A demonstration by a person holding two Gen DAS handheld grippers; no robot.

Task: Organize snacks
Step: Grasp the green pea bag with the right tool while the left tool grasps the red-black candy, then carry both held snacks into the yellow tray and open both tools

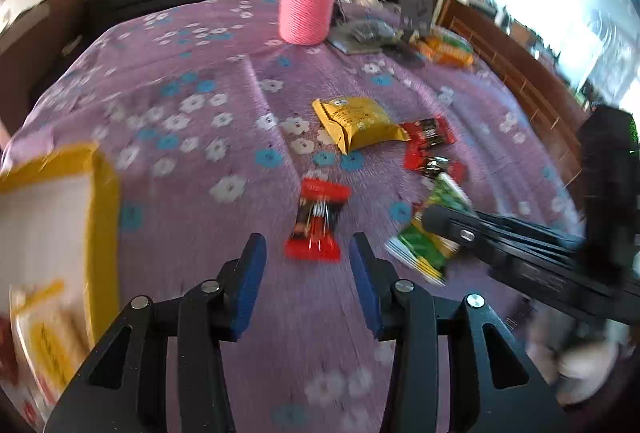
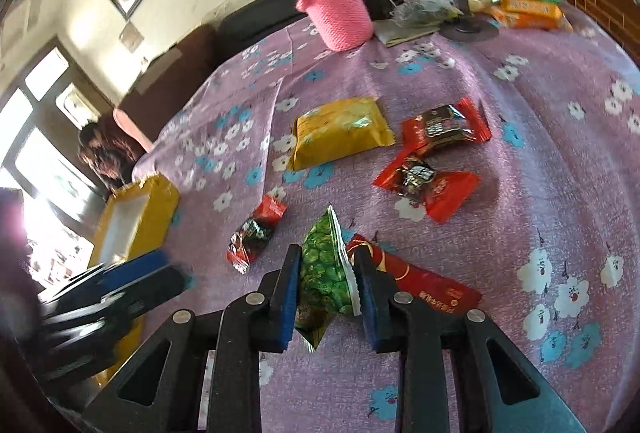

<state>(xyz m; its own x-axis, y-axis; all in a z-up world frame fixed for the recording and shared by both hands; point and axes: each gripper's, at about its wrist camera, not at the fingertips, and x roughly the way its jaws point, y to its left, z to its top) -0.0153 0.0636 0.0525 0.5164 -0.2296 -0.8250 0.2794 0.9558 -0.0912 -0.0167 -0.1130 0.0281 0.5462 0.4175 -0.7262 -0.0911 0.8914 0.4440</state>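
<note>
- Right tongs (image 2: 327, 287): jaws pressed onto a green snack packet (image 2: 324, 273), one blue pad on each flat face. Packet pinched on edge; long axis runs along the fingers, its pointed sealed end aimed away toward the yellow packet (image 2: 340, 131), the other end hanging out behind the pads.
- Left tongs (image 1: 306, 273): jaws parted, nothing between the pads. They hover over the purple flowered cloth (image 1: 180, 113), with a red-and-black candy (image 1: 318, 221) just ahead of the fingertips. Frame is motion-blurred.
- Candy: long axis roughly in line with the left fingers, twisted red ends near and far.
- Landmark: yellow packet, lying flat mid-cloth.
- Two more red-wrapped candies (image 2: 444, 129) (image 2: 426, 181) lie just right of the yellow packet in the right view, apart from it.
- Long red sachet (image 2: 416, 281) lies flat under and beside the right finger, nearer the camera than the yellow packet.
- Yellow-rimmed box (image 2: 132, 221) sits well left of the yellow packet; white inside.
- Pink knitted bottle (image 2: 332, 5) stands upright beyond the yellow packet, at the far edge.
</note>
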